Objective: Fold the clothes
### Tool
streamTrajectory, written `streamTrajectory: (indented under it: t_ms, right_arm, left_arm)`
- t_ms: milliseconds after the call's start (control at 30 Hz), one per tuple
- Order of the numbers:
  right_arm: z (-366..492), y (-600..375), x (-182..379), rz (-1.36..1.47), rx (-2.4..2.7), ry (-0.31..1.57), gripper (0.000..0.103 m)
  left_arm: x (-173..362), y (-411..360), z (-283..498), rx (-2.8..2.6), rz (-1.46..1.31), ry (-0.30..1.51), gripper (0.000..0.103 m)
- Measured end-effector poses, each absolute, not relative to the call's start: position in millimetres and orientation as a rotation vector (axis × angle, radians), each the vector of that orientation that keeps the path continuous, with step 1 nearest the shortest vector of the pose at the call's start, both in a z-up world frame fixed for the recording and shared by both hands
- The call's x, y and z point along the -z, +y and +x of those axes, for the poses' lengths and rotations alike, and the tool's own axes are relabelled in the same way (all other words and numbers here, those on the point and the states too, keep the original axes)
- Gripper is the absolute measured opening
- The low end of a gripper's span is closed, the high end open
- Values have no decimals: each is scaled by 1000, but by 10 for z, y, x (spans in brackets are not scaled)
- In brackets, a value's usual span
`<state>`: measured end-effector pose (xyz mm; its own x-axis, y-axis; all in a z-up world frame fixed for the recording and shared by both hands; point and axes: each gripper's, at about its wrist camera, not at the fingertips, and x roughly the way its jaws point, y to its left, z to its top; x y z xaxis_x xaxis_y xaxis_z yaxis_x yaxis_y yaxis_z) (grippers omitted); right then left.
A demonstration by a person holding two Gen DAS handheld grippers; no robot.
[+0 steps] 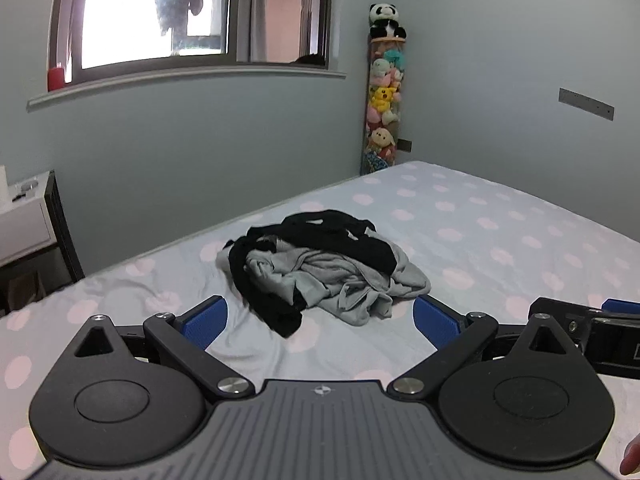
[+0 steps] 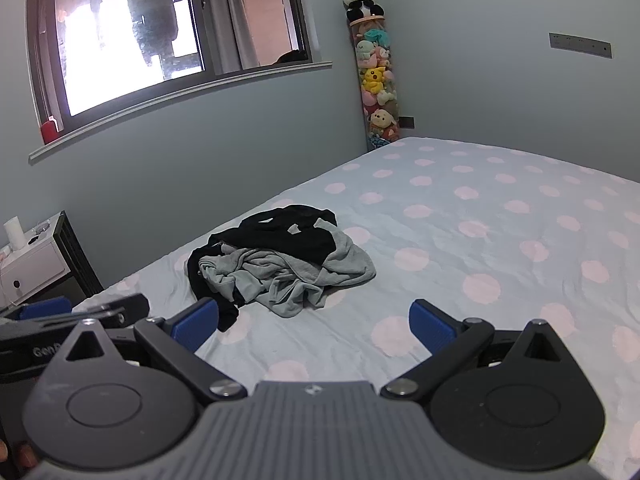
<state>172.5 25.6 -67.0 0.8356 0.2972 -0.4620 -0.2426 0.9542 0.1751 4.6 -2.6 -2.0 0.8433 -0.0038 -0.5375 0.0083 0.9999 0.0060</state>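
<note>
- My left gripper [image 1: 320, 320] and right gripper [image 2: 314, 322] hover side by side over the bed [image 2: 500, 240], both spread wide and holding nothing.
- Just ahead, the clothes [image 1: 324, 264] lie crumpled in one heap, grey cloth tangled with black [image 2: 280, 236], unfolded.
- To fold well, I judge I should pinch one layer at an edge, lift it clear of the tangle, then spread it flat on the bare sheet beside.

Black and grey clothes [image 1: 320, 264] heaped on a pale blue bed sheet [image 1: 500, 240] dotted with soft pink spots. Grey-blue walls [image 1: 500, 40] all round. A black-and-white panda plush [image 1: 386, 20] up top, a yellow plush [image 1: 383, 98] below. Blue pads on black jaws.
</note>
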Motion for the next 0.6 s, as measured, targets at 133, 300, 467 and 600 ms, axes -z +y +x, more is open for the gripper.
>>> streamTrajectory:
  t_ms: [133, 300, 467, 600]
  right_arm:
    - [1746, 253, 668, 113, -286, 520, 102]
    - [1772, 250, 666, 114, -287, 538, 102]
    - [1741, 265, 678, 116, -285, 542, 102]
    - [1711, 264, 684, 118, -287, 542, 102]
  left_arm:
    - [-34, 30, 226, 33, -23, 594, 101]
    - [-107, 172, 192, 72, -51, 529, 101]
    - [-50, 66, 89, 71, -33, 516, 101]
    - [-3, -16, 14, 71, -20, 507, 101]
